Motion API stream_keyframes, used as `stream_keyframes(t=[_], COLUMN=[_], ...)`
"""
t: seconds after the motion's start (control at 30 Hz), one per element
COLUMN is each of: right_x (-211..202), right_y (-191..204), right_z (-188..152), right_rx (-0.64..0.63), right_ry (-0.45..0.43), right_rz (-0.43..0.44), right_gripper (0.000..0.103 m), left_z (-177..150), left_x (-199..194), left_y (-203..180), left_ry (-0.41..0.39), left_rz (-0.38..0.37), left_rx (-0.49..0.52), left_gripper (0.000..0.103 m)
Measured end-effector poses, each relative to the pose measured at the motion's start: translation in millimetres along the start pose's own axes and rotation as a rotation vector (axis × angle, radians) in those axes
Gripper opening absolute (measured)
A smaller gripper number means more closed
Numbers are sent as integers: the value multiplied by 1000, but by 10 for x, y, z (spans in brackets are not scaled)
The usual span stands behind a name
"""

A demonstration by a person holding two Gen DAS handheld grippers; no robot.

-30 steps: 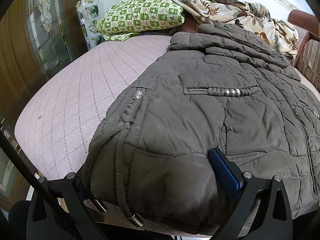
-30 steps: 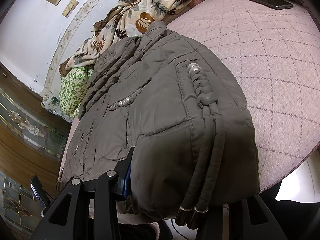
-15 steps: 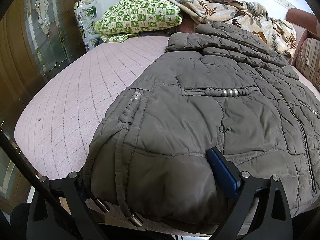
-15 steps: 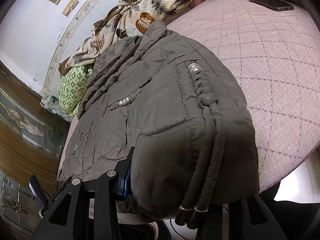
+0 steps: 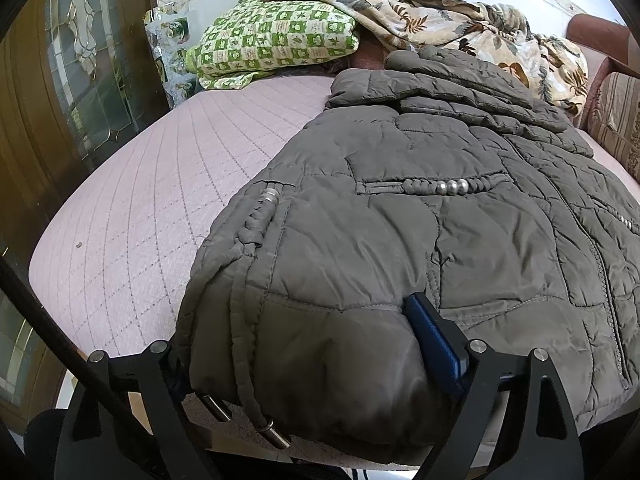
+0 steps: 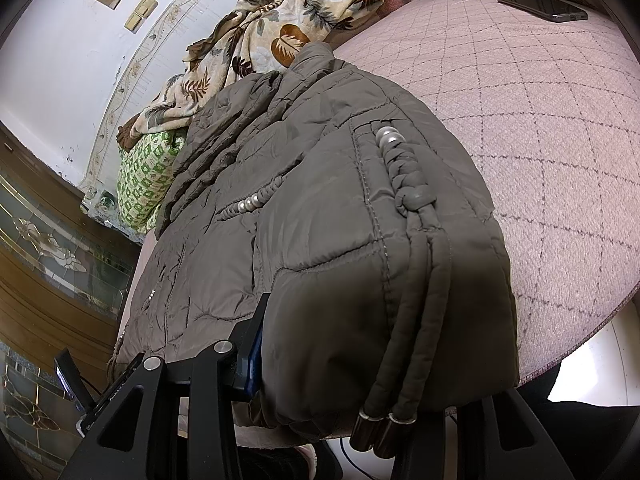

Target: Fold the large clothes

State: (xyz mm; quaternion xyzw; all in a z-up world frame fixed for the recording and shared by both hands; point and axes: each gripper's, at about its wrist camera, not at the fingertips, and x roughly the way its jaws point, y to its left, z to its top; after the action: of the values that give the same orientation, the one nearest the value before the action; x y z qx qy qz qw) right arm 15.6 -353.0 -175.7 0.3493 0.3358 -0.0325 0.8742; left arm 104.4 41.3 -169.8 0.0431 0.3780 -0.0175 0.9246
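Jacket: your grey-brown quilted puffer jacket (image 5: 400,232) lies spread on the pink quilted bed cover (image 5: 160,184), hem at the near edge, collar toward the far end.
Left gripper: your left gripper (image 5: 316,364) straddles one padded hem corner; its jaws have just been closing, with the bulge of jacket between them.
Left fingers: the blue pad of one finger (image 5: 434,344) presses into the fabric; the other pad is hidden behind the hem, so you hold it clenched on the jacket as far as the view tells.
Right gripper: your right gripper (image 6: 368,368) clamps the other hem corner.
Right fingers: one blue-padded finger (image 6: 256,348) lies against the fabric; the opposite one is hidden under the hem.
Drawcords: two grey cords with metal tips (image 6: 382,428) hang over the hem at the right gripper; two more tips (image 5: 240,420) hang at the left one.
Beads: three silver beads (image 5: 452,186) sit on the braided pocket trim.
Bedding: one green-checked pillow (image 5: 272,44) and one leaf-print blanket (image 5: 460,28) lie beyond the collar.
Phone: one dark phone (image 6: 542,5) lies on the cover, well apart from the jacket.
Containers: you have none in view.
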Motion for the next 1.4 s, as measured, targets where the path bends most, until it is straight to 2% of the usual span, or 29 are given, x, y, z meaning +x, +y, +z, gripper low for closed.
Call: stream_keyframes(t=[0.33, 0.43, 0.5, 0.57, 0.67, 0.77, 0.97, 1.03, 1.17, 1.4], right_x=[-3, 1, -8, -40, -91, -112, -55, -44, -38, -46], right_y=[3, 1, 23, 59, 133, 165, 73, 52, 16, 9], right_z=[1, 11, 13, 25, 19, 14, 9, 3, 7, -1], right_rx=[-1, -8, -27, -56, -103, -131, -86, -76, -50, -43], right_ry=[0, 2, -1, -17, -50, -61, -23, -14, -5, 1], right_rz=[0, -5, -18, -21, -35, -46, -43, -47, -41, -46], right_gripper=[45, 44, 38, 32, 29, 29, 31, 33, 35, 36], left_z=[10, 21, 36, 51, 76, 75, 72, 67, 57, 54], left_x=[-44, -74, -109, -134, -170, -175, -111, -84, -13, 97], left_y=[-1, 14, 41, 65, 138, 153, 149, 142, 136, 239], left_ry=[-15, -24, -35, -42, -52, -49, -24, -16, 10, 56], left_rz=[-8, -17, -36, -42, -71, -78, -88, -90, -89, -103], left_rx=[19, 15, 4, -7, -40, -43, -58, -60, -68, -133], left_gripper=[76, 63, 49, 41, 37, 37, 41, 45, 62, 78])
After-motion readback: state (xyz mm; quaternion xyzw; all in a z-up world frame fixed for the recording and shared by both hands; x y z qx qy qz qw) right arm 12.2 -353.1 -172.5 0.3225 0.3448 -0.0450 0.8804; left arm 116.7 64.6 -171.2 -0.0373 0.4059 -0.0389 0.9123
